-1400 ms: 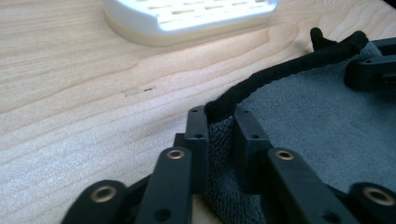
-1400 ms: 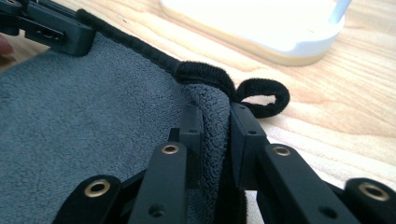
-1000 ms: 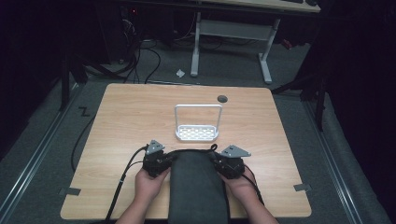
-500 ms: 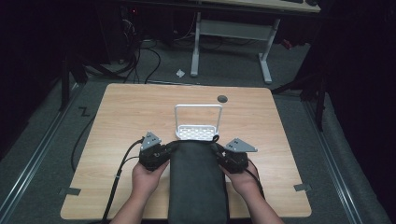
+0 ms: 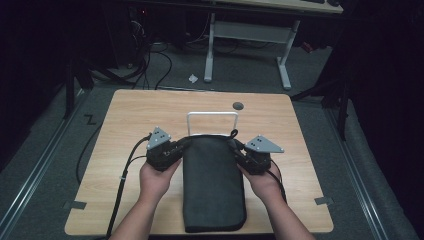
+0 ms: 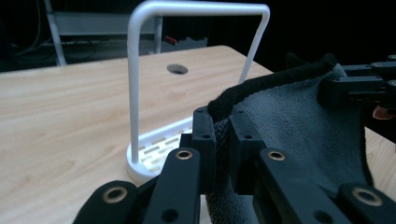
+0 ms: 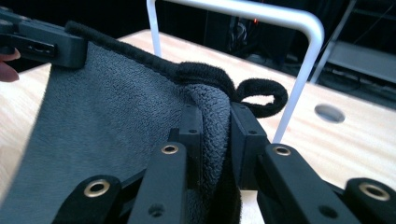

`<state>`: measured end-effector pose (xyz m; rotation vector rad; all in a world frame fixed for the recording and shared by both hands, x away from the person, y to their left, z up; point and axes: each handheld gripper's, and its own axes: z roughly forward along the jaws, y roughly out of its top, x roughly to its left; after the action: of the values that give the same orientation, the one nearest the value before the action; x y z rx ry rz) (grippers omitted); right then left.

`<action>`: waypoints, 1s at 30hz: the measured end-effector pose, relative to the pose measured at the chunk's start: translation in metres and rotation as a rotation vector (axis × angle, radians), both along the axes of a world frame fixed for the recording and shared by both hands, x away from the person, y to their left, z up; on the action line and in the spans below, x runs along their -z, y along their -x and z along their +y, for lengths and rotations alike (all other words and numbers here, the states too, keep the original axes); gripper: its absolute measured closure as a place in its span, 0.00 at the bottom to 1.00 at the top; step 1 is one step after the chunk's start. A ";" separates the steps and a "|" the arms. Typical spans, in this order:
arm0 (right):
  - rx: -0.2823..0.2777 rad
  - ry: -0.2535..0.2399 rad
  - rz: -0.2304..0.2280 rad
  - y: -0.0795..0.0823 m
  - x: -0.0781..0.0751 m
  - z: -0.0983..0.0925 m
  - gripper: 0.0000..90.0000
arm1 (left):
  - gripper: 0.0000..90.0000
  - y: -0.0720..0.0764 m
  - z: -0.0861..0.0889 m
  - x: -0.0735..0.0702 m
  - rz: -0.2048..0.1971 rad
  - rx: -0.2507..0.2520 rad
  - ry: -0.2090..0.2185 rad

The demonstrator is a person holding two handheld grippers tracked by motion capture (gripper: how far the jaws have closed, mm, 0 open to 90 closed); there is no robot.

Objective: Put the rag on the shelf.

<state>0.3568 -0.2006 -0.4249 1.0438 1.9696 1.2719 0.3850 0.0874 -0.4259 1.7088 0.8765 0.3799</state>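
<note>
I have the left gripper [image 5: 181, 146] clenched on one far corner of the dark grey towel [image 5: 212, 187], and in the left gripper view its two black jaws pinch the thick hemmed edge [image 6: 261, 83] between them, with terry cloth bunched up in the gap. The right gripper [image 5: 236, 148] grasps the other far corner in the same way; in the right gripper view the cloth is squeezed tight between the jaws, and a small hanging loop [image 7: 261, 95] of the towel curls out just beyond the tips.

Between the two grippers the towel's far edge runs stretched from one grip to the other. From there the cloth falls back toward me, and in the high view it lies as a long, folded strip on the wooden table [image 5: 125, 130], reaching to the near edge between my two forearms. My left hand [image 5: 156, 180] and right hand [image 5: 262, 184] sit just behind the grippers, on either side of the strip.

Just ahead of both grippers stands the white wire rack [image 5: 212, 122]. Its upright hoop rises right beyond the held edge, and in the left gripper view its slotted base [image 6: 161, 151] rests on the table beside and below my jaws. Farther past the rack there is a round hole [image 5: 238, 105] in the tabletop.
</note>
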 end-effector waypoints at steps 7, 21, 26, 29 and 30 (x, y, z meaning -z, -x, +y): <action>0.003 -0.020 -0.045 -0.003 -0.019 -0.001 0.86 | 0.92 -0.001 -0.002 -0.023 -0.058 -0.007 0.006; 0.011 -0.041 -0.148 -0.008 -0.062 -0.004 0.86 | 0.92 -0.009 -0.004 -0.065 -0.154 -0.011 0.040; 0.014 -0.058 -0.166 -0.011 -0.072 -0.005 0.86 | 0.92 -0.012 -0.005 -0.076 -0.180 -0.013 0.043; 0.016 -0.057 -0.181 -0.014 -0.079 -0.005 0.86 | 0.92 -0.015 -0.005 -0.082 -0.196 -0.015 0.042; 0.017 -0.058 -0.185 -0.014 -0.081 -0.006 0.86 | 0.92 -0.016 -0.005 -0.085 -0.201 -0.015 0.040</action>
<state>0.3711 -0.2066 -0.3436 0.9319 1.7916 1.3718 0.4013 0.0821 -0.3412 1.5971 0.7456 0.5315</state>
